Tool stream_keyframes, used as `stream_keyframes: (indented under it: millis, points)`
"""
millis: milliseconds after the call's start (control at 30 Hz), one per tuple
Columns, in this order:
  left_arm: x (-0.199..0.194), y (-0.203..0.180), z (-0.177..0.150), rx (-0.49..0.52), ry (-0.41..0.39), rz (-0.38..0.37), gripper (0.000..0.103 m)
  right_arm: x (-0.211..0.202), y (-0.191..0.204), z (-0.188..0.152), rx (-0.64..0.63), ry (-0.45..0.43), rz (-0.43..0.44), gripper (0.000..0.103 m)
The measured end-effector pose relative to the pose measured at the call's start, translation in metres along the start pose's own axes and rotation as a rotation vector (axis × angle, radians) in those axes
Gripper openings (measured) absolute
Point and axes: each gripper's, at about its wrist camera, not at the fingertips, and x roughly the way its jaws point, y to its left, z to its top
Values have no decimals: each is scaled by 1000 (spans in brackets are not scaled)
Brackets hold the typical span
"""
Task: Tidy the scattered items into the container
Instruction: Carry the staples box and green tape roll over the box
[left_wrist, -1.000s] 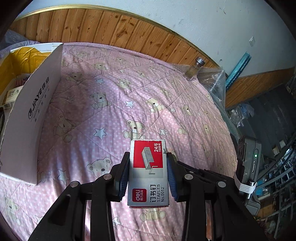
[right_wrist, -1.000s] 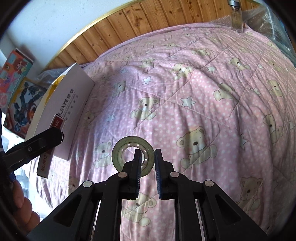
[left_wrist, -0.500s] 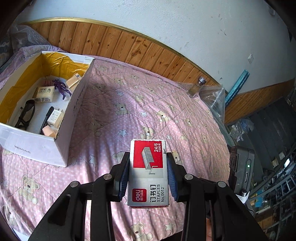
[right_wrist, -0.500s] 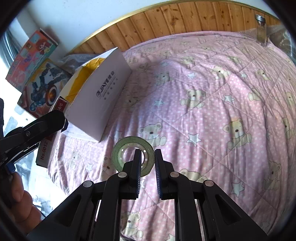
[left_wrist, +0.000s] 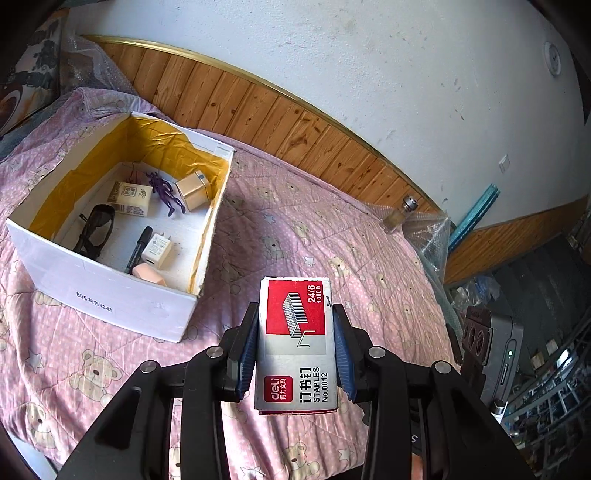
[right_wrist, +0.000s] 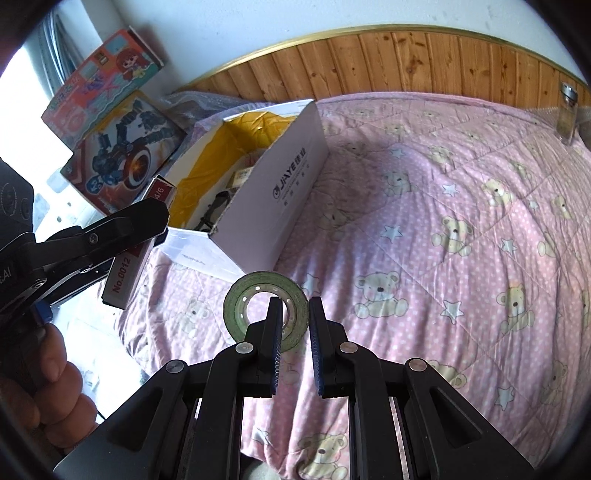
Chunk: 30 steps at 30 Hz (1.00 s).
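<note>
A pink quilted bed cover (left_wrist: 303, 236) printed with teddy bears and stars spreads below a wood-panelled wall (left_wrist: 258, 107). At the far right stands a small glass jar with a metal lid (left_wrist: 398, 216), beside crinkled clear plastic wrap (left_wrist: 428, 236). Two colourful toy boxes (right_wrist: 110, 122) lean far left.

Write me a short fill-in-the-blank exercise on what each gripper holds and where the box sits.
1. The left gripper is clamped on a box of ____.
2. The right gripper grips a roll of green ____.
3. The white container rests on a pink ____ printed with bears.

Missing words: staples; tape; quilt
</note>
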Motion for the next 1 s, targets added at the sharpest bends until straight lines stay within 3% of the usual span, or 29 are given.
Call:
stream_keyframes:
  millis: [633,1000]
  points:
    - [-34,82,52,-164,-99,35,38,22,66,72,-129,-19,39,14]
    - [-31,113,84,-227,-108,55,38,47,82,121,-189,-21,31,14]
